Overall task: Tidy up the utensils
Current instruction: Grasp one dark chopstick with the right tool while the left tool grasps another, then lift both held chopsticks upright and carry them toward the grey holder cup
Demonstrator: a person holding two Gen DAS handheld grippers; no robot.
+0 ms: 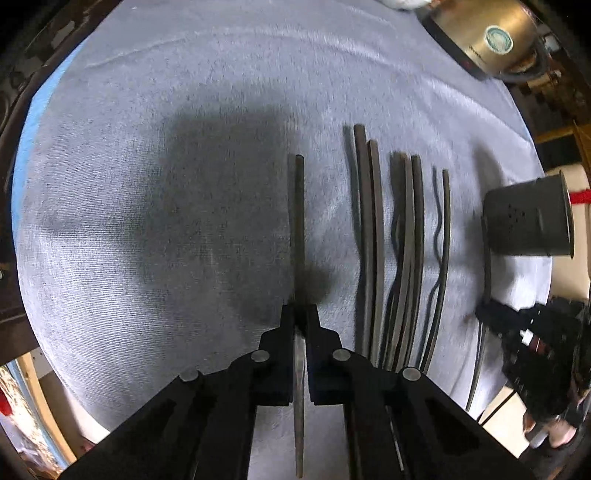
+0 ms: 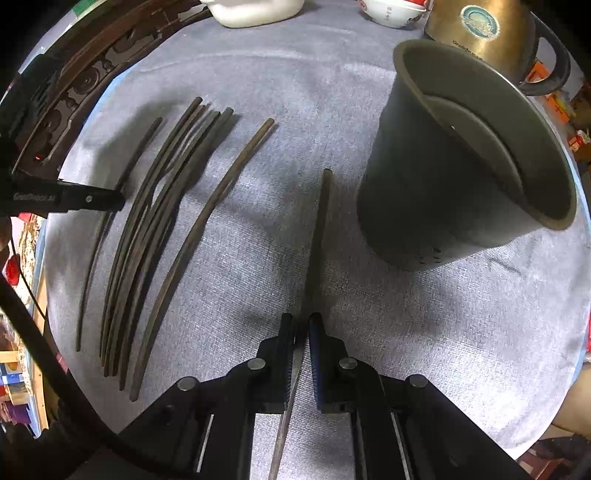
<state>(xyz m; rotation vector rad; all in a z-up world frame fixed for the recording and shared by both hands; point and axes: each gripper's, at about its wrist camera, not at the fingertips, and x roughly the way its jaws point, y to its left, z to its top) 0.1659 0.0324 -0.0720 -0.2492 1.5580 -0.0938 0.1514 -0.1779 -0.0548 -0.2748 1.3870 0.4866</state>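
Note:
Several dark chopsticks (image 1: 391,236) lie side by side on the grey cloth; they also show in the right wrist view (image 2: 155,236). My left gripper (image 1: 300,314) is shut on one chopstick (image 1: 296,221) and holds it above the cloth, left of the row. My right gripper (image 2: 301,321) is shut on another chopstick (image 2: 319,236), which points toward the dark utensil holder (image 2: 458,166). The holder stands just right of that chopstick's tip and also shows at the right in the left wrist view (image 1: 528,221). The left gripper (image 2: 110,197) shows at the left of the right wrist view.
A brass-coloured kettle (image 2: 487,33) stands behind the holder. A white container (image 2: 255,11) and a white bowl (image 2: 391,11) sit at the far edge. A dark carved chair back (image 2: 74,85) curves along the far left. The cloth (image 1: 147,221) covers a round table.

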